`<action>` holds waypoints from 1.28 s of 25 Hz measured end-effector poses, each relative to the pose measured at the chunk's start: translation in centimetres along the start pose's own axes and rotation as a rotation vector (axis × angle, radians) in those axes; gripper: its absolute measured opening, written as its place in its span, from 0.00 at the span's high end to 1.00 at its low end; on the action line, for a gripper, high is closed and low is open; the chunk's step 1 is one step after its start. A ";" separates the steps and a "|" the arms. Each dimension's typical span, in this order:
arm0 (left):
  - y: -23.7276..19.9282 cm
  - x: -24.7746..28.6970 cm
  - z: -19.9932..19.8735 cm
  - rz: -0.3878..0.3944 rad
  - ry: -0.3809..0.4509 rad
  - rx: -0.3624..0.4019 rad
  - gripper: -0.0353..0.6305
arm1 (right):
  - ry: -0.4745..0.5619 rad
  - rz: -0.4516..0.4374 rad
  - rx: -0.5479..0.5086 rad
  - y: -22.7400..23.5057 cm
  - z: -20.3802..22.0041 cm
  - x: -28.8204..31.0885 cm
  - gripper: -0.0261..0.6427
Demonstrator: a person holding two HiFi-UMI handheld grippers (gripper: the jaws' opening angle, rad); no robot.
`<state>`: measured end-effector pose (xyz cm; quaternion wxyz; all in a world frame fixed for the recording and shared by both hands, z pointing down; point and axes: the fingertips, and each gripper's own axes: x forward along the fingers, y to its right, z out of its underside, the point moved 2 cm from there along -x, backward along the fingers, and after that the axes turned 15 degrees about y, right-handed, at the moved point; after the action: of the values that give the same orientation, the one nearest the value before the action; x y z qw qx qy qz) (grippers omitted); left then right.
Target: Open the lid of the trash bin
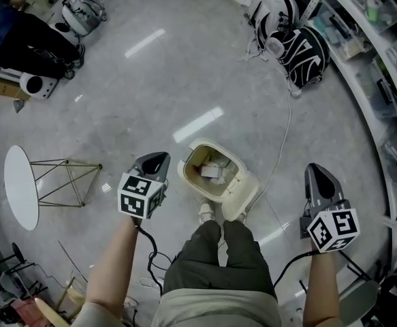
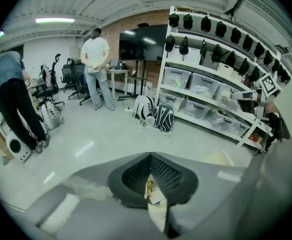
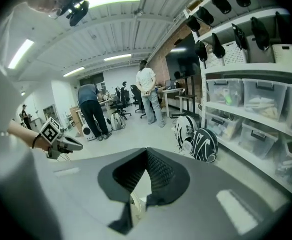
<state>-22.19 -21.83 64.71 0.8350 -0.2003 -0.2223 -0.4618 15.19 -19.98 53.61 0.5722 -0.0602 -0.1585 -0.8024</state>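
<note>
**Head view.** The bin stands on the floor in front of the person's legs. Its lid is already tipped up and back toward the person, so the paper inside shows. A shoe touches the bin's base. This is probably a foot on a pedal, which would explain why the lid is raised with neither claw on it. The left gripper hovers with its tip just left of the rim, apart from it. The right gripper is held well off to the bin's right, and the lid is the nearest part to it.

**Left gripper view.** The ribbed pads are pressed together at the tip and pinch nothing. Through the slot behind them shows a cream strip with paper, likely the bin's rim, so the bin lies below and slightly right of this claw.

**Right gripper view.** These pads also meet at the tip and are empty. A pale rounded shape, apparently the shoe, shows through the slot below. The claw points level across the room, and the bin, low to its left, is out of sight.
</note>
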 end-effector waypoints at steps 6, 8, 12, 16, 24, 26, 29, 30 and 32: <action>3.1 -6.9 -7.7 -0.022 0.124 -0.042 0.94 | 0.082 -0.064 -0.031 -3.8 -8.5 -2.1 0.96; 4.0 -9.2 -10.1 -0.034 0.172 -0.033 0.94 | 0.114 -0.087 -0.066 -5.3 -11.4 -3.2 0.96; 5.8 -13.3 -14.7 -0.045 0.251 0.013 0.94 | 0.166 -0.136 -0.128 -8.4 -16.3 -5.5 0.96; 7.3 -17.7 -19.4 -0.044 0.352 0.077 0.94 | 0.216 -0.170 -0.137 -11.3 -20.0 -7.7 0.96; 10.3 -24.4 -27.3 -0.052 0.518 0.145 0.94 | 0.311 -0.232 -0.170 -15.0 -26.1 -10.9 0.96; 10.5 -26.2 -28.8 -0.056 0.555 0.132 0.94 | 0.336 -0.235 -0.181 -15.8 -27.5 -11.5 0.96; 11.0 -28.4 -30.0 -0.076 0.587 0.163 0.94 | 0.365 -0.262 -0.192 -16.8 -28.9 -12.6 0.96; 11.1 -29.0 -30.3 -0.089 0.596 0.172 0.94 | 0.372 -0.272 -0.196 -17.2 -29.3 -12.9 0.96; 11.2 -30.0 -30.8 -0.107 0.620 0.176 0.94 | 0.380 -0.288 -0.204 -17.8 -29.8 -13.3 0.96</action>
<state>-21.00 -12.48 21.31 0.8516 0.0348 -0.0065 -0.5230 5.56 -12.42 18.49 0.4627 0.0575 0.0268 -0.8842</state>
